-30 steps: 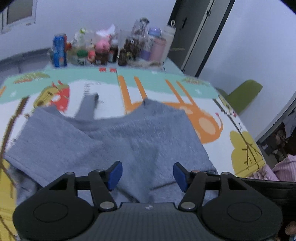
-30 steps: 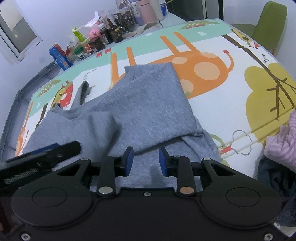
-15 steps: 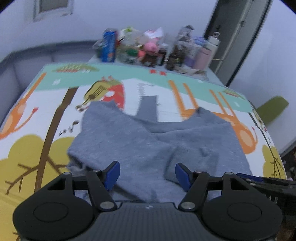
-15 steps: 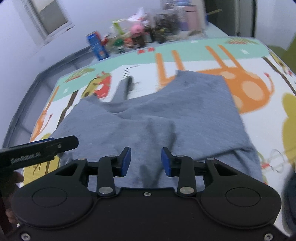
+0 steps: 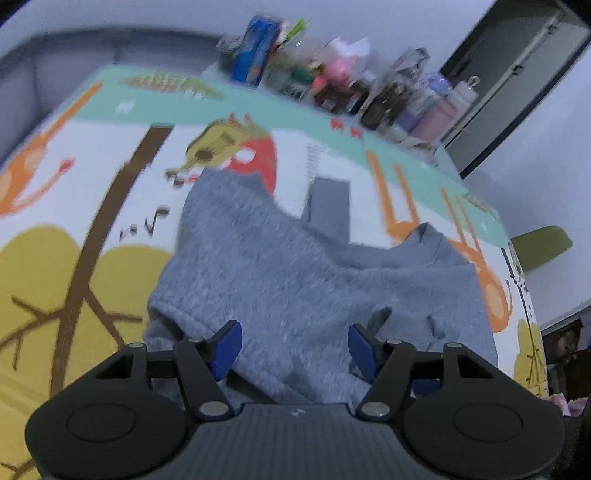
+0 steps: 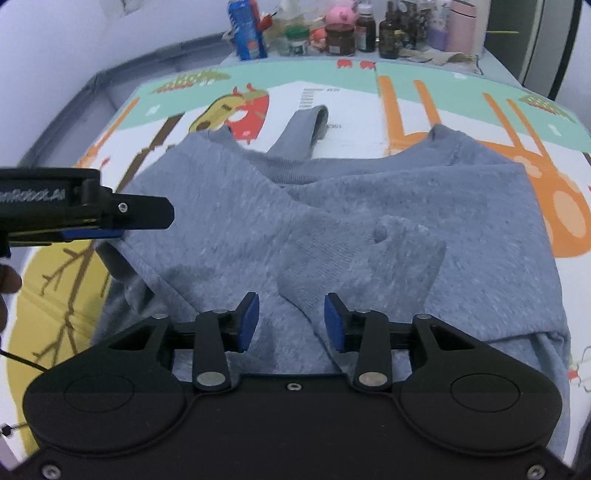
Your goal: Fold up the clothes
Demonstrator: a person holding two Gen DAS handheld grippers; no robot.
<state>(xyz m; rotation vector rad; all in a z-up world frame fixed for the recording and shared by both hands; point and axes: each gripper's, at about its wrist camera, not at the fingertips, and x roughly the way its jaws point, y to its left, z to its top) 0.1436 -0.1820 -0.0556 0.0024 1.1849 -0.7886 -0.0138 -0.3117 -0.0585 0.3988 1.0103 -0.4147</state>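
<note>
A play mat (image 6: 461, 96) printed with trees and orange animals fills most of both views, lying inside a grey raised border (image 6: 88, 96). On it, across the middle of each frame, lies a grey sweatshirt (image 6: 332, 206), rumpled and partly doubled over itself, with one sleeve (image 6: 306, 129) reaching toward the upper middle of the frame. The right gripper (image 6: 291, 319) sits at the bottom centre of its own view above the near part of the sweatshirt; its jaws are opening, and nothing is pinched between the blue pads. The left gripper (image 5: 293, 343) holds its jaws spread wide over the sweatshirt's near left edge, also gripping nothing; from the right wrist view it enters at the left edge. Along the top of the frames stands a blurred row of bottles and jars (image 6: 354, 29), including a blue can (image 6: 245, 31).
</note>
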